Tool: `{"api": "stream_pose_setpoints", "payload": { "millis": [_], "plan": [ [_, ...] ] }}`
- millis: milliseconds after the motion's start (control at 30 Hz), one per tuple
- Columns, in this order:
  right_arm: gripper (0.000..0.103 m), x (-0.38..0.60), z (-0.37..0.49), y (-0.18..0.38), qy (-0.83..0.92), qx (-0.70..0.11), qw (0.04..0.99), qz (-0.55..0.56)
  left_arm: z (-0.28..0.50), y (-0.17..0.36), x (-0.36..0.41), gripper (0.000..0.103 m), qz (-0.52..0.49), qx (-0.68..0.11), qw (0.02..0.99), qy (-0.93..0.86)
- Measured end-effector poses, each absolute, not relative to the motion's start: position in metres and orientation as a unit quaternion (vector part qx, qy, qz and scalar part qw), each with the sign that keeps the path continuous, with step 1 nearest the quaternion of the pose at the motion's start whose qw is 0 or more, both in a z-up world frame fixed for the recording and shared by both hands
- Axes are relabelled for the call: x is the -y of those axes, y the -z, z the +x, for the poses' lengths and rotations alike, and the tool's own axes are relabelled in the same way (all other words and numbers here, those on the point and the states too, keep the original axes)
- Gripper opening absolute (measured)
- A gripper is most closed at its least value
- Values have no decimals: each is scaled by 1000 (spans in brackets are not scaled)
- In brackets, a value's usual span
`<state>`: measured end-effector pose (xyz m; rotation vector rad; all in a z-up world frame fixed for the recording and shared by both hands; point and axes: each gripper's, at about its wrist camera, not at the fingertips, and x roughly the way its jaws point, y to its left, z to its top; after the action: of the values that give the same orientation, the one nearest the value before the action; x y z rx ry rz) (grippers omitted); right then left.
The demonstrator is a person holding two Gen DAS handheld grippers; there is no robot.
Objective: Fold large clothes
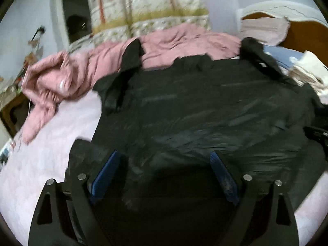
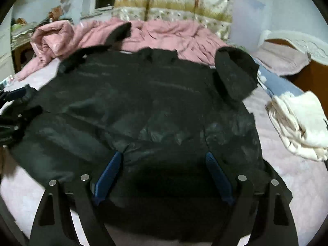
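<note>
A large black jacket (image 1: 205,106) (image 2: 143,106) lies spread flat on a pale pink bed sheet (image 1: 51,147) (image 2: 287,164). Its two sleeves (image 1: 131,55) (image 2: 235,75) are turned up at the far corners. My left gripper (image 1: 164,153) hangs open over the jacket's near left hem, its blue pads (image 1: 106,172) wide apart and pressing nothing. My right gripper (image 2: 163,153) stands open over the near right hem in the same way. Each gripper shows at the edge of the other's view: the right gripper (image 1: 317,135) and the left gripper (image 2: 14,102). Both pictures are motion-blurred.
A crumpled pink quilt (image 1: 86,71) (image 2: 164,34) lies along the bed's far side below a patterned curtain (image 1: 151,6). Folded white clothes (image 2: 301,127) and a blue pillow (image 2: 278,84) sit to the right, by a wooden headboard (image 1: 303,32). A cluttered side table (image 2: 22,30) stands at far left.
</note>
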<state>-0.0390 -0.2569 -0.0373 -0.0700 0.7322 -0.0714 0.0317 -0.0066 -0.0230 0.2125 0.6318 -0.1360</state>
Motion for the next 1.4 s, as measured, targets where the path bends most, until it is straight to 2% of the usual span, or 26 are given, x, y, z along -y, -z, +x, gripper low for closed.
{"api": "stream_pose_setpoints", "payload": {
  "millis": [133,233,400,500,633,733,900,1033,1167,1400],
  "plan": [
    [86,275,-35,37,80,-359,930,-24,43,31,-33,81,15,-333,943,-1],
    [87,303,-36,42,95,-376,921,37,46,35,-57,80,-42,-347,937,-23],
    [86,340,-39,45,112,-382,910,113,45,39,-60,80,-32,-364,930,-38],
    [86,345,-39,47,126,-385,908,110,45,41,-60,82,-18,-376,925,-43],
    [86,345,-40,47,140,-388,905,103,52,44,-70,89,-31,-389,920,-48],
    [87,339,-46,42,175,-364,911,80,52,42,-74,89,-32,-387,920,-50],
    [87,338,-48,38,184,-360,912,69,28,23,-58,88,37,-316,946,-69],
    [87,330,-63,21,189,-320,927,45,3,-1,-57,88,53,-254,964,-58],
    [87,317,-88,1,155,-272,949,47,-17,-19,-61,88,25,-225,974,-7],
    [87,284,-114,-13,102,-246,963,52,-52,-22,-27,89,97,-190,977,1]
  ]
}}
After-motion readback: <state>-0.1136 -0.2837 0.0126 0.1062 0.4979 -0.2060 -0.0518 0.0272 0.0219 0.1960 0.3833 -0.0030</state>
